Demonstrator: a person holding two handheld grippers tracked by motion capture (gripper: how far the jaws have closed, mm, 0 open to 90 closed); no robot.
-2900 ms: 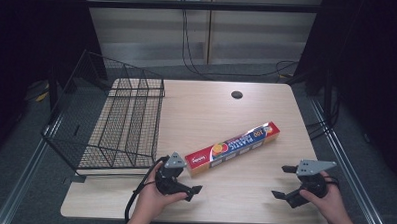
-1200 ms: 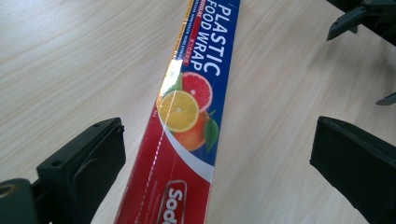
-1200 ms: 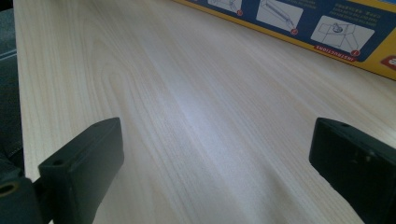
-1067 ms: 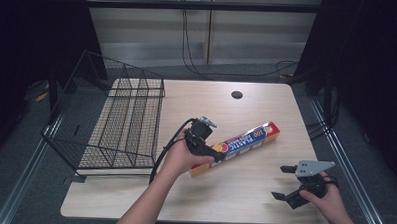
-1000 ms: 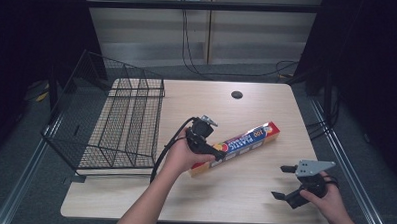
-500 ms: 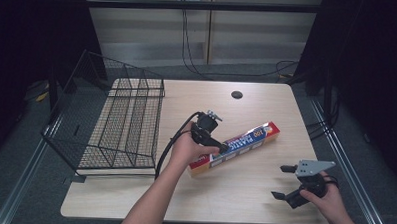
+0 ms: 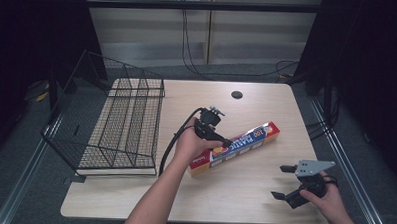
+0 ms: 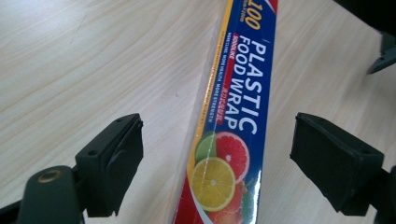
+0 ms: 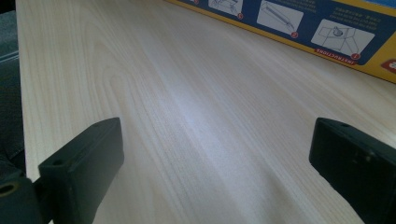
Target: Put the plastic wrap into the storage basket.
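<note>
my left claw [image 7: 220,139] straddles the long blue-and-yellow cardboard box of plastic food wrap [image 7: 245,142], not yet pinching it.

the box lies flat and slantwise near the middle of the pale wooden desk [image 7: 243,203], one end toward 2 o'clock and the other toward 8 o'clock. in my left gripper view the box [image 8: 229,140] runs up between my two black jaws; they have just been closing on it, yet bare desk [image 8: 93,70] shows on either side of the box and neither pad presses on it. my right claw [image 7: 284,182] rests at 4 o'clock of the desk, well apart from the box, jaws wide with nothing in them; its own view looks across bare wood [image 9: 187,116] to the box's instruction panel [image 9: 303,23]. a black wire basket [image 7: 120,134] stands at 9 o'clock, overhanging the desk's edge.
</note>
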